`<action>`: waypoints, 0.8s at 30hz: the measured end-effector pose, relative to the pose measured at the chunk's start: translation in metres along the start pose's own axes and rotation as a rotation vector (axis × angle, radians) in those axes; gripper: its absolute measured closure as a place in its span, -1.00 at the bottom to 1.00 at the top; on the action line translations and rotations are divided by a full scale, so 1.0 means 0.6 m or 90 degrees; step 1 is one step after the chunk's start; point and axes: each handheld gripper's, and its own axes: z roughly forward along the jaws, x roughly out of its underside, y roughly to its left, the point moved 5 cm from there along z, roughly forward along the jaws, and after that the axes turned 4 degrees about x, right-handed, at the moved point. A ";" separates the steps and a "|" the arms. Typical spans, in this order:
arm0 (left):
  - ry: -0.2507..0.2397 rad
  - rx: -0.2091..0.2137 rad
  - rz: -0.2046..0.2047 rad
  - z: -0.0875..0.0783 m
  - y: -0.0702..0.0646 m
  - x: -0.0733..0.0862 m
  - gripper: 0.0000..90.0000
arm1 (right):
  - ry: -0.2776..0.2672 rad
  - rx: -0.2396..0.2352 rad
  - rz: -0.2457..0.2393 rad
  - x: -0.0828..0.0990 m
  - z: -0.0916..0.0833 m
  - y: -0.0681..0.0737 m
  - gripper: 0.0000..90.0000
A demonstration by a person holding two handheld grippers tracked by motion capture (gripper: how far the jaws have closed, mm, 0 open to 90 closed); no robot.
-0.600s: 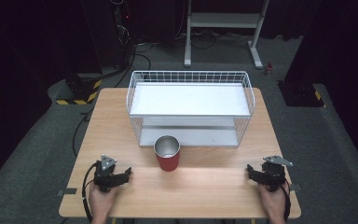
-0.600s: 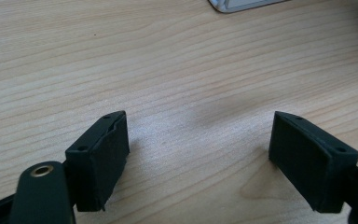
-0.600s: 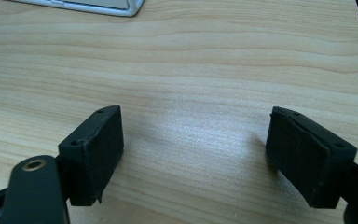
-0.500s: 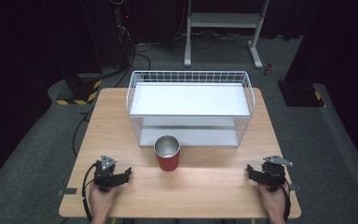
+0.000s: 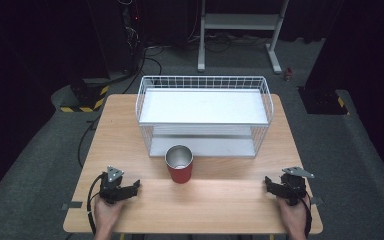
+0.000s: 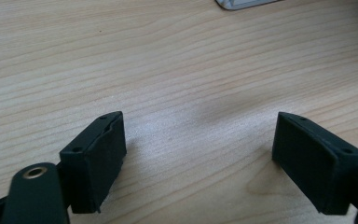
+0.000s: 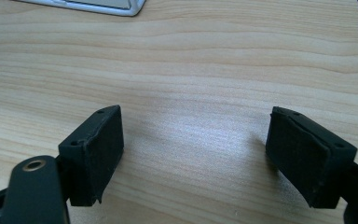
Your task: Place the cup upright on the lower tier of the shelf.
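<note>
A red cup point(image 5: 179, 164) with a shiny metal inside stands upright on the wooden table point(image 5: 130, 135), just in front of a white two-tier wire rack point(image 5: 203, 114). My left gripper point(image 5: 134, 186) rests near the table's front left, held in a hand, well left of the cup. My right gripper point(image 5: 269, 183) rests near the front right. Both are open over bare wood: the left gripper point(image 6: 198, 154) and the right gripper point(image 7: 193, 151) have nothing between their jaws.
The rack's base corner point(image 7: 121, 7) lies ahead of the right gripper, and its other corner point(image 6: 242, 3) ahead of the left. Beyond the table are cables point(image 5: 130, 60), a yellow-black striped block point(image 5: 85, 97) and a white stand point(image 5: 240, 25) on grey floor.
</note>
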 end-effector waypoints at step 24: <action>-0.025 0.030 0.029 -0.027 -0.025 -0.011 -0.63 | 0.000 -0.006 -0.006 0.001 -0.001 0.002 -0.58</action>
